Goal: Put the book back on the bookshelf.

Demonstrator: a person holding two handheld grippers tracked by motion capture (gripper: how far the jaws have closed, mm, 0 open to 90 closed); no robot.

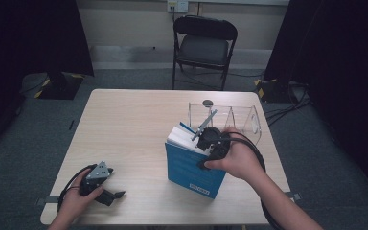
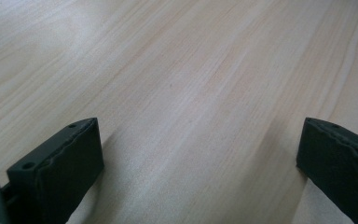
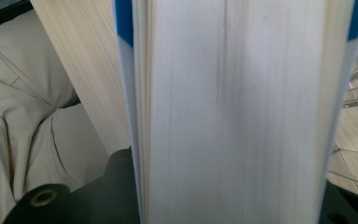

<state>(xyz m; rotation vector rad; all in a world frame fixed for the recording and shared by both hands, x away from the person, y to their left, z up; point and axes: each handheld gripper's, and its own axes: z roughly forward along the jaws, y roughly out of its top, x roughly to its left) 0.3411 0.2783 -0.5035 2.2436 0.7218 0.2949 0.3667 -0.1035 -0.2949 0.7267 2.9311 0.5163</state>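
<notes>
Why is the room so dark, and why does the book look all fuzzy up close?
High view: dim room, black curtains, and the table catches the light. Right gripper view: the book sits too near, so its pages blur. Left gripper view: soft glare on the wood.

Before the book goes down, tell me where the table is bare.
The table is bare across its left half and middle, from the far edge down toward the left gripper. It is crowded on the right: the blue book, gripped by the right gripper, stands close before the clear plastic rack.
</notes>
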